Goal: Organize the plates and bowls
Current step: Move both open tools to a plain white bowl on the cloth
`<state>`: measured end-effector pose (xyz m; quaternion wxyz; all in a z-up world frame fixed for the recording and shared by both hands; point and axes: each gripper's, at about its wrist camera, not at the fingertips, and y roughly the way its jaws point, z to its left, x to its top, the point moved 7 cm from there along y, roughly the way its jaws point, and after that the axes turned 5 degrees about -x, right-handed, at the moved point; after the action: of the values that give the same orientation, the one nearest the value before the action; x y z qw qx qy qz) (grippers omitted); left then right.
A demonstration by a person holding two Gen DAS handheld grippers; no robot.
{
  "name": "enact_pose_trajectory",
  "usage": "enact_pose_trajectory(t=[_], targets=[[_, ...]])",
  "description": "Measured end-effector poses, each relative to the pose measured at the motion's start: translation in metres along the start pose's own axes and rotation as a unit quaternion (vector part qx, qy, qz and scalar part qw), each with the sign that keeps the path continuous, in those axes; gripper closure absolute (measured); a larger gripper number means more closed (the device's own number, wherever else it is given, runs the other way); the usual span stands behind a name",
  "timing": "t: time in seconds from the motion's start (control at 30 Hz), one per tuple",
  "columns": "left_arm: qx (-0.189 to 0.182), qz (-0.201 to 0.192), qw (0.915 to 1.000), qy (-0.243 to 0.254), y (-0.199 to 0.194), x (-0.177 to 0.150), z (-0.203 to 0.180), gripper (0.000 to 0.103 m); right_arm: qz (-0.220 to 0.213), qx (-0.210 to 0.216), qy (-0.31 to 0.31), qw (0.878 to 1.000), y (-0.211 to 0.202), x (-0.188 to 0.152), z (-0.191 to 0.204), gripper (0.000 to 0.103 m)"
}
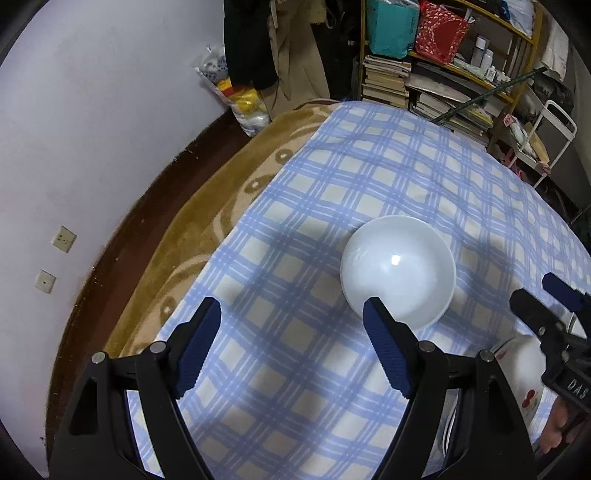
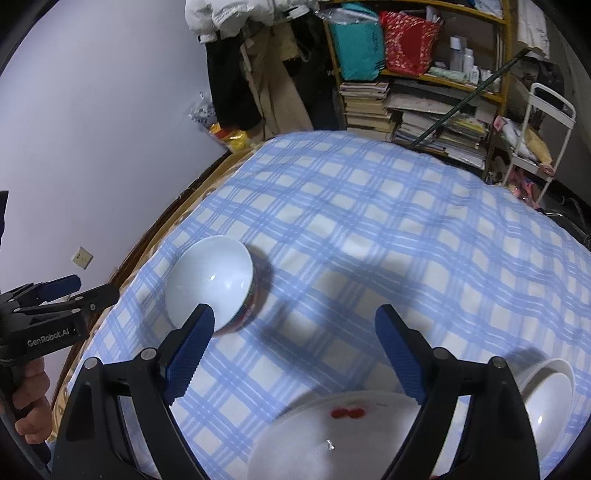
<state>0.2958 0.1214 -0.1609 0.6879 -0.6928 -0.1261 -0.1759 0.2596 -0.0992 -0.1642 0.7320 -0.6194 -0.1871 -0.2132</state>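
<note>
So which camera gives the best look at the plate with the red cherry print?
The right wrist view: the plate lies broad and close below the open right gripper. The left wrist view catches only a sliver of the plate behind the gripper frames.

I am in a lived-in home room, used partly for storage. The work surface is covered with a blue checked cloth [image 1: 369, 177] over a tan blanket [image 1: 221, 192]. Behind it, a yellow shelf [image 2: 443, 79] holds stacked books [image 2: 365, 107], bottles and bags. Clothes [image 2: 236, 22] hang by the pale wall [image 1: 92, 129]; a white cart [image 2: 535, 140] stands at right.
</note>
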Motion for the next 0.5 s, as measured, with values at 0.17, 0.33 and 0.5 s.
enact_pose_trajectory(t=[0.17, 0.33, 0.5], targets=[[-0.016, 0.015, 0.9997, -0.005, 0.023, 0.008, 0.000, 0.025, 0.016, -0.006, -0.011, 1.000, 0.022, 0.004, 0.009, 0.010], [-0.025, 0.026, 0.9993, 0.010, 0.041, 0.010, -0.007, 0.025, 0.025, -0.008, -0.015, 1.000, 0.038, 0.007, 0.013, 0.010], [-0.027, 0.041, 0.9986, 0.020, 0.057, 0.008, -0.013, 0.025, 0.030, -0.003, -0.013, 0.999, 0.051, 0.011, 0.018, 0.010]])
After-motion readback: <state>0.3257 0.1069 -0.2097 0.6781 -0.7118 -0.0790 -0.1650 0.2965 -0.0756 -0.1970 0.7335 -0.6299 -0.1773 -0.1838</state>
